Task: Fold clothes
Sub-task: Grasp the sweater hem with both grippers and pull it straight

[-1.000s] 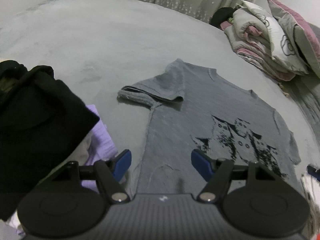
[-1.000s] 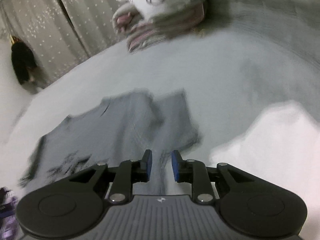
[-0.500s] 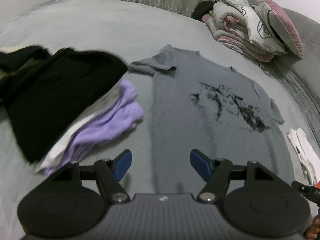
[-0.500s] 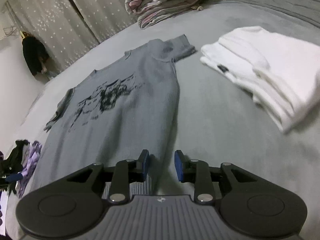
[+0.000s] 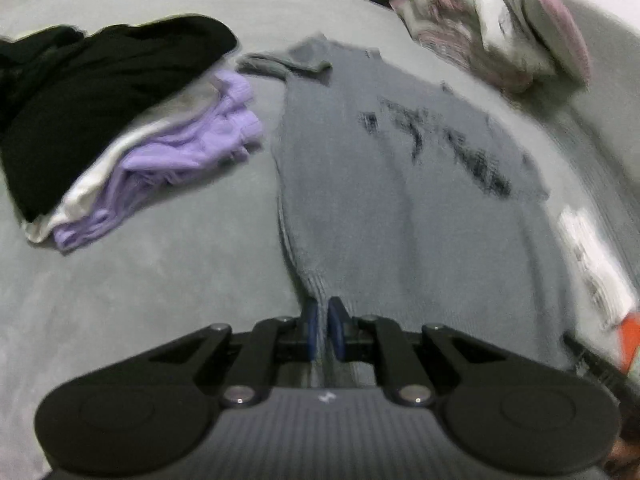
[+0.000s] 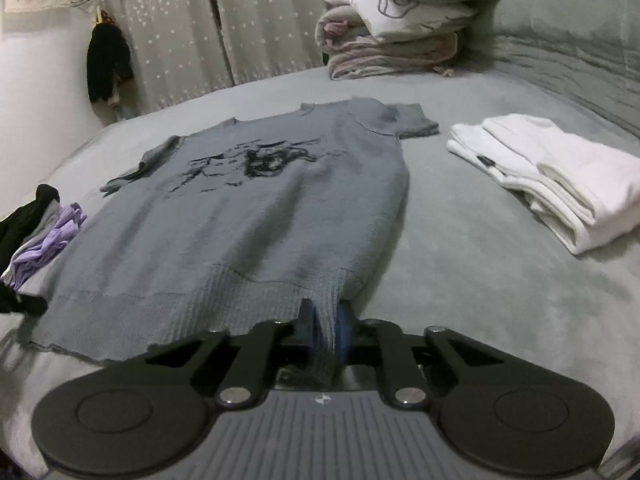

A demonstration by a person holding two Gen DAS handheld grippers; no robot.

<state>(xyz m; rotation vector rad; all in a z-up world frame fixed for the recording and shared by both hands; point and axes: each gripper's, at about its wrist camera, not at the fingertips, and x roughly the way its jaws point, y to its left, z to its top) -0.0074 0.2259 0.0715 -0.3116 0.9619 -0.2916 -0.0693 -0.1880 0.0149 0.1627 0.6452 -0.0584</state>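
Observation:
A grey short-sleeved T-shirt (image 6: 256,216) with a black print lies spread face up on the grey bed, collar far from me, ribbed hem near. My right gripper (image 6: 324,326) is shut on the hem near its right corner, with fabric pinched between the blue pads. In the left wrist view the same T-shirt (image 5: 400,184) runs away from me, blurred. My left gripper (image 5: 323,330) is shut on the hem at the shirt's left corner. The left sleeve is partly folded over.
A pile of black, white and purple clothes (image 5: 132,136) lies left of the shirt, also seen as the clothes pile (image 6: 40,236). Folded white garments (image 6: 560,176) sit to the right. Stacked blankets and pillows (image 6: 400,32) stand at the back by the curtain (image 6: 200,28).
Both grippers dropped to the shirt's near hem. The left gripper went from open to shut on the hem's left corner; the right one closed tighter on the right corner.

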